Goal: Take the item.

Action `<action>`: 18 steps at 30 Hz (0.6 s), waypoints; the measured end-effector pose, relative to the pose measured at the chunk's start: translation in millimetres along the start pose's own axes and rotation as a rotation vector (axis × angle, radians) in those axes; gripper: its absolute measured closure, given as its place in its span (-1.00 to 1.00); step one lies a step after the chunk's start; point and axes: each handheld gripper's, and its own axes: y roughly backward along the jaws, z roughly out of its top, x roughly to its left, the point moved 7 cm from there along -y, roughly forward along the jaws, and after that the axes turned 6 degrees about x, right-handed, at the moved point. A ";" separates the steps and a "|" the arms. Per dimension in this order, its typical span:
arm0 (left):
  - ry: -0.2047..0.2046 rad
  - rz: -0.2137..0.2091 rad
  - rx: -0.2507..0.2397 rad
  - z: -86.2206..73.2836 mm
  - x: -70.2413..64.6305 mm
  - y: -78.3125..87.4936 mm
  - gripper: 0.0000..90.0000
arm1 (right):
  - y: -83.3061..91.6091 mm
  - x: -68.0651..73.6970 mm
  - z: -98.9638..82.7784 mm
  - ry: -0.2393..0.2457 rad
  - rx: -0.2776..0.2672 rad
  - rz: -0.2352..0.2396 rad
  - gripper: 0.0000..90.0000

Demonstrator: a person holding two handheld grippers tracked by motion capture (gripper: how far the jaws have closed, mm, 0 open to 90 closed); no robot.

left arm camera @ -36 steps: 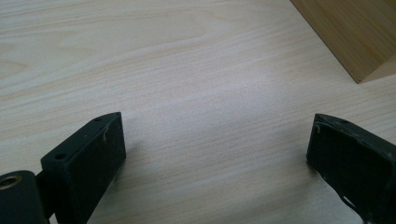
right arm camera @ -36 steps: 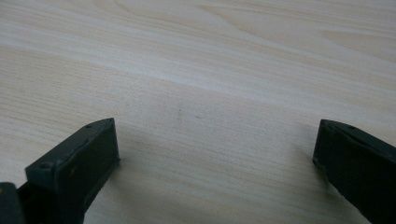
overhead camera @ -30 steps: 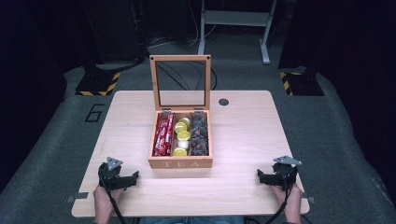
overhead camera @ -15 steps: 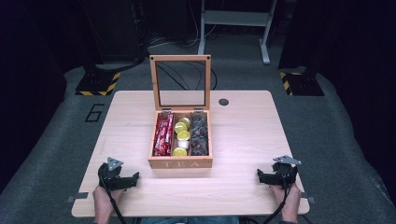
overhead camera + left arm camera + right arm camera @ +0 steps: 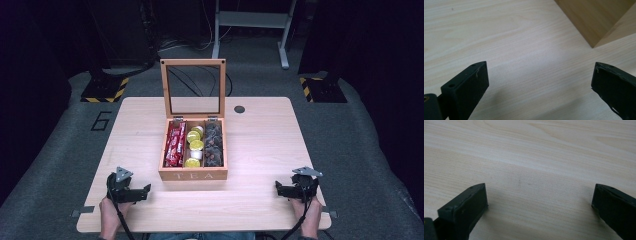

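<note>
I have my left gripper (image 5: 142, 191) and right gripper (image 5: 280, 188) low over the table (image 5: 260, 145), jaws spread wide, both empty. The tea box (image 5: 193, 174) sits between them, lid (image 5: 193, 87) upright, its corner just ahead of my left jaws. A careless inward swing could shove the box or drop the lid.

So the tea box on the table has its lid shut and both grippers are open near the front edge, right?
Not quite: the tea box has its lid standing open, as the high view shows. The left gripper and right gripper are indeed open near the table's front edge.
</note>
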 end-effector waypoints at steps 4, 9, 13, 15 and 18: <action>-0.004 -0.012 -0.019 8.0 -2.4 6.6 -0.98 | 0.0 -0.4 0.0 0.003 -0.001 -0.001 -1.00; -0.014 -0.018 -0.043 17.9 -5.5 13.6 -0.98 | 0.1 -0.3 0.0 0.003 -0.001 -0.001 -1.00; -0.029 -0.030 -0.053 25.6 -10.0 18.5 -0.99 | 0.0 -0.3 0.0 0.005 -0.002 0.000 -1.00; -0.035 -0.035 -0.056 29.6 -11.9 20.8 -0.99 | 0.0 -0.3 0.0 0.005 -0.003 0.001 -1.00; -0.051 -0.042 -0.066 37.1 -15.7 24.5 -0.99 | 0.0 -0.3 0.0 0.004 -0.003 0.000 -1.00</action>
